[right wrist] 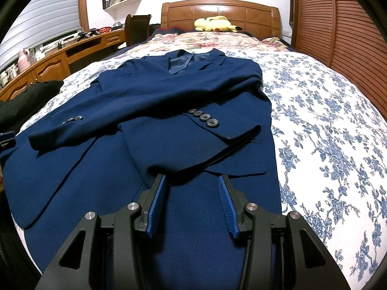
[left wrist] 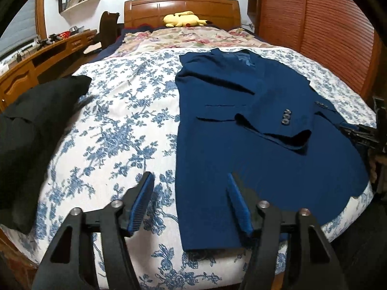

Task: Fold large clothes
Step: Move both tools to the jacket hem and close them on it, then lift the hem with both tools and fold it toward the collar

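A navy blue suit jacket [left wrist: 241, 125] lies flat on the bed, collar toward the headboard, both sleeves folded across its front. It also fills the right wrist view [right wrist: 150, 111]. My left gripper [left wrist: 189, 181] is open and empty, hovering over the jacket's near left hem edge. My right gripper [right wrist: 192, 181] is open and empty, just above the jacket's lower front, below the folded sleeve cuff with several grey buttons [right wrist: 204, 118]. The right gripper shows at the right edge of the left wrist view [left wrist: 362, 135].
A black garment [left wrist: 31, 130] is heaped on the bed's left side. The blue floral bedspread [right wrist: 326, 120] covers the bed. A yellow plush toy [left wrist: 183, 19] rests by the wooden headboard [right wrist: 217, 12]. A wooden desk [right wrist: 55, 60] stands left, slatted wardrobe doors [right wrist: 343, 29] stand right.
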